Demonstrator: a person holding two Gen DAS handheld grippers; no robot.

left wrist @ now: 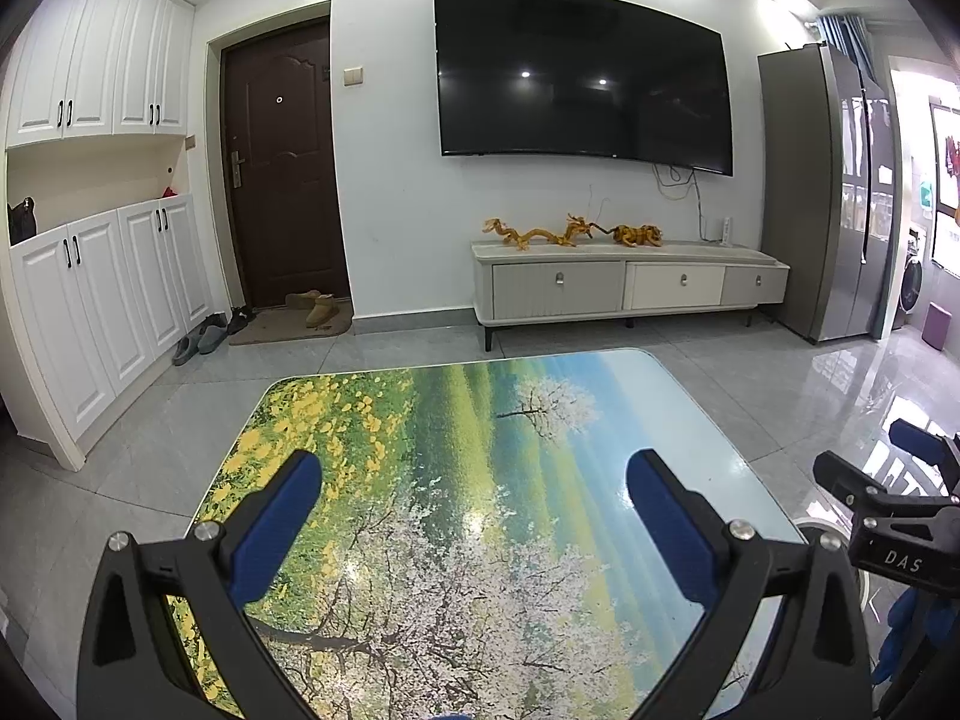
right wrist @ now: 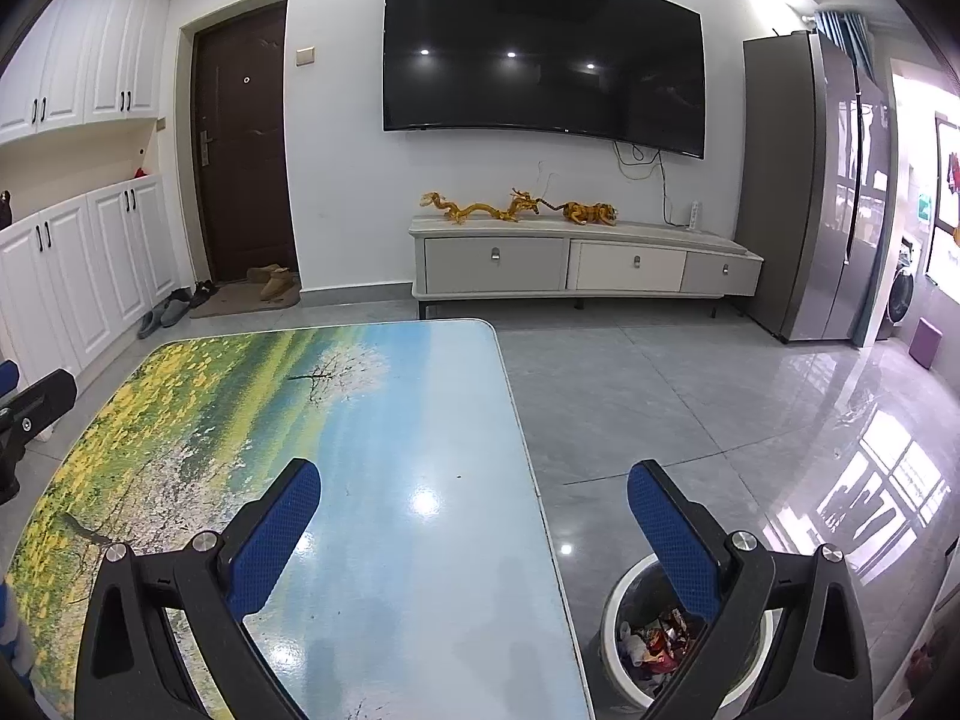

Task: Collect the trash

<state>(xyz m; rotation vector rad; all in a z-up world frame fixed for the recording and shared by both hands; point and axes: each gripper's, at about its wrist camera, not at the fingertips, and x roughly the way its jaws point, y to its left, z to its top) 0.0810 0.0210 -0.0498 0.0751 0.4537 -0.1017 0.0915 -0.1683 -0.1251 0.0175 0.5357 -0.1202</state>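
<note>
Hovering over the landscape-print table (left wrist: 480,420), left gripper (left wrist: 474,516) and right gripper (right wrist: 474,516) both gape wide, empty. Trash (right wrist: 657,645) sits in the bin (right wrist: 612,594) beside the table. "DAS" is printed on the right gripper.

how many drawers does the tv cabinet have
3, in a row across the front of the tv cabinet: left drawer, middle drawer, right drawer. None appears hidden.

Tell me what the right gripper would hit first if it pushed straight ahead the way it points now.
Probably nothing close. The right gripper, open and empty, points over the table's right edge toward the TV cabinet. Its path looks free across the tabletop and floor; the cabinet seems first, though depth is unclear.
</note>
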